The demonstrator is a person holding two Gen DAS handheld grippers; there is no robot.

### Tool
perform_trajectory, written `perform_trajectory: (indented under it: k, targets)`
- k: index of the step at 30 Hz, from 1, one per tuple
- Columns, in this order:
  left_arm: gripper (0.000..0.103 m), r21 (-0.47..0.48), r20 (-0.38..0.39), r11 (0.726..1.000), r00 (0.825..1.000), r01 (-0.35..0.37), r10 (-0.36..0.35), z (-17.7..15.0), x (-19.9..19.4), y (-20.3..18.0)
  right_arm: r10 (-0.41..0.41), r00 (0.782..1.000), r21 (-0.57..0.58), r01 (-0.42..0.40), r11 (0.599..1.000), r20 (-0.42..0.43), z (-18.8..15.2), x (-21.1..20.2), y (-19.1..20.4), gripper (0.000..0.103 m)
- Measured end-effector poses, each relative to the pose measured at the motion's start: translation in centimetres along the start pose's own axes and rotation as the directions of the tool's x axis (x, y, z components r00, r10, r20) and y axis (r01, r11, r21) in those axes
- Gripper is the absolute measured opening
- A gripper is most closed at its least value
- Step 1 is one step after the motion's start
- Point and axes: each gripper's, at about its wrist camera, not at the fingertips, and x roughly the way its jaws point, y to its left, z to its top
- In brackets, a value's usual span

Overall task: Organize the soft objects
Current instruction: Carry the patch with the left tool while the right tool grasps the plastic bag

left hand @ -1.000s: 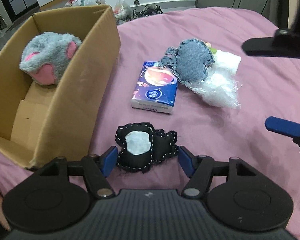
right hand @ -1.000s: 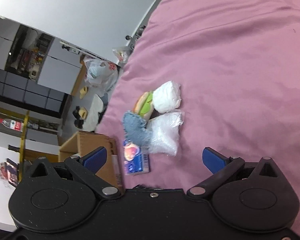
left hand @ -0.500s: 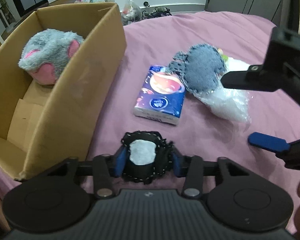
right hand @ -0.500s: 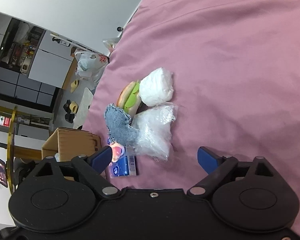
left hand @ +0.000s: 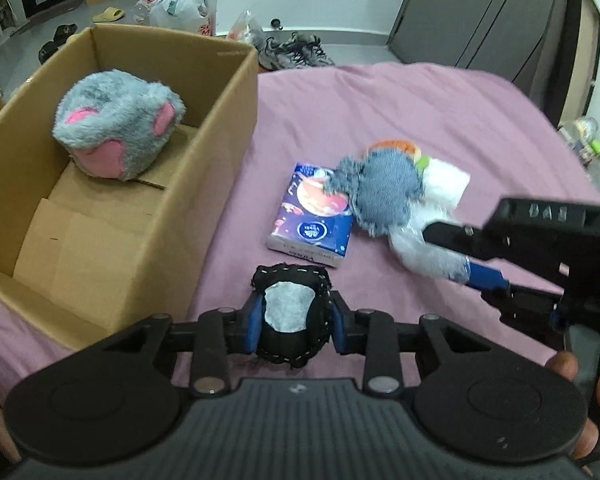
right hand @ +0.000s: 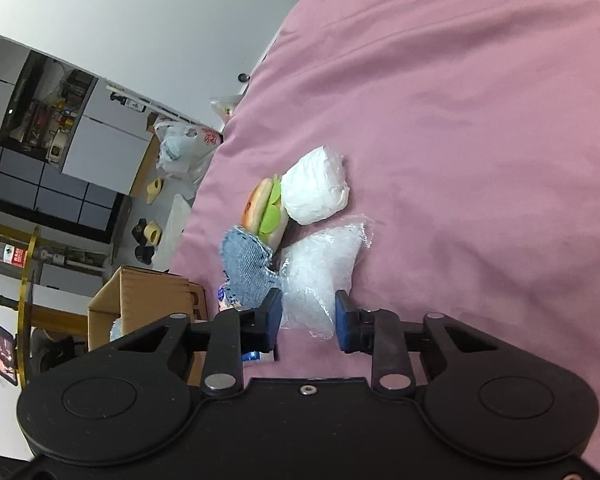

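Note:
My left gripper [left hand: 294,326] is shut on a black fabric piece with a white patch [left hand: 289,312], held just above the pink bedspread next to the cardboard box [left hand: 220,152]. A grey and pink plush [left hand: 116,132] lies in the box. My right gripper [right hand: 308,320] has closed around the near end of a clear plastic bag of white stuffing [right hand: 320,276]; it also shows in the left wrist view [left hand: 420,240]. Beside it lie a denim heart [right hand: 246,268], a plush burger [right hand: 264,212] and a white soft bundle [right hand: 316,192].
A blue tissue pack [left hand: 312,220] lies between the box and the denim heart [left hand: 384,192]. The pink bedspread [right hand: 480,140] stretches far to the right. Bags and shoes [left hand: 292,50] lie on the floor beyond the bed's edge.
My left gripper closed on the black fabric piece and lifted it slightly. My right gripper moved to the clear bag and its jaws closed around the bag's end.

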Motion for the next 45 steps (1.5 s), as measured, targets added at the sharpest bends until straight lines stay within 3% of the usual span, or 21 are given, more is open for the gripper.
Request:
perform_trajectory:
  k: [4,13,22,40,45]
  targets:
    - [0.033,-0.014,0.019,0.999,0.999,0.050,-0.050,0.7,-1.7,1.4,-0.040,0.999,-0.018,0.041,0.999,0.037,-0.9,-1.5,0.7,0.025]
    - [0.033,-0.011,0.068,0.991,0.988,0.137,-0.136,1.9,-5.8,4.1,-0.048,0.990,0.005,0.048,0.999,0.131,-3.3,-5.8,3.0,0.024]
    - [0.033,-0.009,0.104,0.971,0.966,0.238,-0.236,2.7,-9.3,6.7,-0.052,0.977,-0.037,0.061,0.997,0.207,-5.3,-8.3,6.4,0.023]
    - [0.033,-0.086,0.168,0.950,0.945,0.299,-0.282,5.5,-10.8,13.1,-0.055,0.966,-0.091,0.080,0.993,0.251,-6.5,-7.5,11.6,0.023]
    - [0.033,-0.079,0.180,0.955,0.947,0.285,-0.268,6.6,-10.2,14.0,-0.039,0.967,-0.097,0.066,0.993,0.254,-6.6,-6.8,12.7,0.024]
